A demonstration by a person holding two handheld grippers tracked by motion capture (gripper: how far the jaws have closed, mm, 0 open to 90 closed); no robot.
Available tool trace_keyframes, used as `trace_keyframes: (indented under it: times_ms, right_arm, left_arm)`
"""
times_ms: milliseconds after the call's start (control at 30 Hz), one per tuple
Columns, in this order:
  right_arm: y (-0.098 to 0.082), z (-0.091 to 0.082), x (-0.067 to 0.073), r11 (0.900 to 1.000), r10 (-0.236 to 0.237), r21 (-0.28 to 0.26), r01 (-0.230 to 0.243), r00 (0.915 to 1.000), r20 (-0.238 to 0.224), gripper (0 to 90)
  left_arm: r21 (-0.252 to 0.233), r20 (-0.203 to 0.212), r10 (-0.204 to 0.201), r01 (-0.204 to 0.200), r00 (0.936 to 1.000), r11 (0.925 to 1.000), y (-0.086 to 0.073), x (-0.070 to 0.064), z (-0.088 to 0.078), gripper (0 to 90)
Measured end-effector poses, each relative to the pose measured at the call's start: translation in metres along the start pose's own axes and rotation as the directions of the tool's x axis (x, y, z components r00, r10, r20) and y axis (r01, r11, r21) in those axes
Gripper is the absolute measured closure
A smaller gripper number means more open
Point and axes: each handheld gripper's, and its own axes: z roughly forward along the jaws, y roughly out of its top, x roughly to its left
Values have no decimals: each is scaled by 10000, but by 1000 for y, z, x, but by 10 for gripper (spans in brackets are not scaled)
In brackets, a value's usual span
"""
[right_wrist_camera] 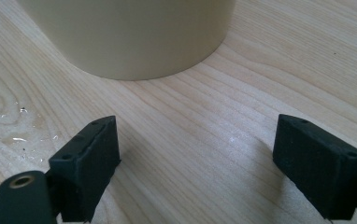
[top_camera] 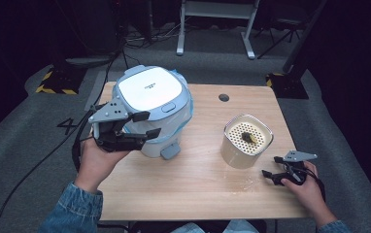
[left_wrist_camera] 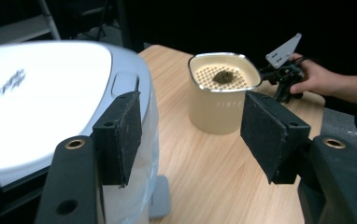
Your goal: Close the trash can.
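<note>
A white and pale-blue lidded appliance (top_camera: pixel 149 90) (left_wrist_camera: pixel 36 93) stands at the table's back left, with clear plastic around its body. My left gripper (top_camera: pixel 147 127) (left_wrist_camera: pixel 190 135) hovers at its front side, open, one pad close by the appliance's wall and nothing pressed between the pads. A cream container (top_camera: pixel 245 145) (left_wrist_camera: pixel 214 112) (right_wrist_camera: pixel 130 37) with a perforated top stands right of centre, a dark lump (top_camera: pixel 248 138) (left_wrist_camera: pixel 223 77) lying on that top. My right gripper (top_camera: pixel 271 166) (right_wrist_camera: pixel 195 163) rests low on the table just right of the container, open and holding nothing.
The wooden table (top_camera: pixel 198 184) has a small round grommet (top_camera: pixel 224 97) near its back edge. A grey tab (top_camera: pixel 170 151) sticks out at the appliance's base. A few water drops (right_wrist_camera: pixel 17 135) lie on the wood near the right gripper. Dark floor and stands surround the table.
</note>
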Motion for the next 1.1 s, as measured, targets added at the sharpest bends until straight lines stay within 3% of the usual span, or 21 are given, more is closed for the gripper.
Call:
trace_keyframes:
  times_ms: [233, 500, 600, 833, 967, 1100]
  right_arm:
    - [0, 0, 0, 10000, 1, -5, -1, 10000, 1, 147]
    - [0, 0, 0, 10000, -4, -4, 4, 10000, 0, 147]
    - [0, 0, 0, 10000, -7, -4, 7, 10000, 1, 147]
    - [0, 0, 0, 10000, -5, -4, 5, 10000, 2, 147]
    - [0, 0, 0, 10000, -8, -8, 8, 10000, 2, 147]
    - [0, 0, 0, 10000, -6, -8, 6, 10000, 1, 147]
  left_arm:
    - [131, -251, -140, 144, 9996, 9998, -29, -6, -1, 378]
    - [240, -295, -716, 723, 9970, 9971, -69, -4, 7, 371]
    - [494, -177, -1012, 1020, 9947, 9936, -84, 0, 13, 365]
    - [635, -389, -1460, 1482, 9885, 9869, -112, 3, 25, 361]
    - [715, -421, -1645, 1671, 9855, 9833, -126, 2, 30, 361]
    - [1097, -550, -1660, 1712, 9846, 9791, -140, 2, 36, 361]
